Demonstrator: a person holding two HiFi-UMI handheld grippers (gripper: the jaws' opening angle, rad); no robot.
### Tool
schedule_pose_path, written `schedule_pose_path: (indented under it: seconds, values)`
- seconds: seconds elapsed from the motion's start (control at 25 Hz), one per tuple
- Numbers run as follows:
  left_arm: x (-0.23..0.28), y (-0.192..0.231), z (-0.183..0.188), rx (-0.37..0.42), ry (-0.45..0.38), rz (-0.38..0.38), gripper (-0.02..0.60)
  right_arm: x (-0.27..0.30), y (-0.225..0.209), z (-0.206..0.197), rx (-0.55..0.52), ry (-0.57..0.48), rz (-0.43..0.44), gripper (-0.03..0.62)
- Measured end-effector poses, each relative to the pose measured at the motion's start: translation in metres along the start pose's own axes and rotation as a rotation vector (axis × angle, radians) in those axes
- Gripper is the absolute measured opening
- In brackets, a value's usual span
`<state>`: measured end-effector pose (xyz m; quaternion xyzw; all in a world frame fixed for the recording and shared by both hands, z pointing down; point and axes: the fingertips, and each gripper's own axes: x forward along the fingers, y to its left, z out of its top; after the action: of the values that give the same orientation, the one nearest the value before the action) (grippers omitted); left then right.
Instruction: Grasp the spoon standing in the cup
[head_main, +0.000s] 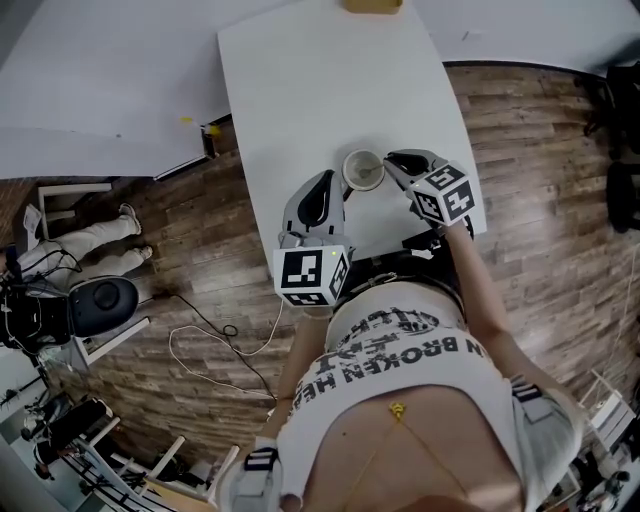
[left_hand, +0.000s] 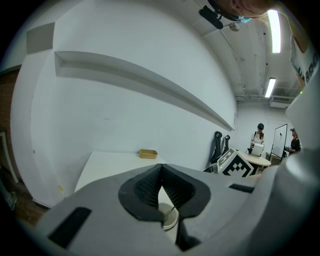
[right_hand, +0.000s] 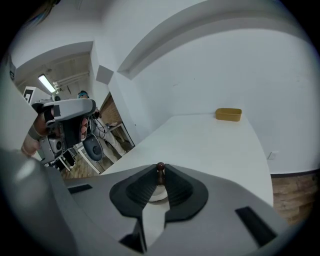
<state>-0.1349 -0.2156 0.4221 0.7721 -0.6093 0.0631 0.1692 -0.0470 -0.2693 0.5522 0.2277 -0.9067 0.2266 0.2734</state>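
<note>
A pale cup (head_main: 363, 170) stands near the front edge of the white table (head_main: 300, 80). My right gripper (head_main: 392, 160) reaches it from the right. In the right gripper view its jaws (right_hand: 160, 172) press on the thin spoon handle (right_hand: 160, 167), whose dark round tip pokes up between the pads, with the cup (right_hand: 156, 194) below. My left gripper (head_main: 330, 180) hovers just left of the cup, shut and holding nothing. In the left gripper view, the cup (left_hand: 169, 219) and the slim spoon (left_hand: 171, 209) show past the touching tips (left_hand: 160, 170).
A small tan box (head_main: 372, 5) sits at the table's far end, also in both gripper views (left_hand: 148, 153) (right_hand: 228, 114). Wooden floor with a loose cable (head_main: 215, 340) surrounds the table. People (left_hand: 259, 135) stand far off by other desks.
</note>
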Motion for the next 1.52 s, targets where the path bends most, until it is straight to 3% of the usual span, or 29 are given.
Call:
schedule_pose_path:
  seconds: [0.84,1.52]
  values:
    - [-0.011,-0.018,0.006,0.002,-0.031,-0.029,-0.005,-0.079,0.051,0.071,-0.177,-0.221,-0.008,0.043]
    - [-0.011,-0.033,0.036,0.040,-0.096,-0.050,-0.005,-0.127,0.079,0.125,-0.296,-0.488,-0.002,0.043]
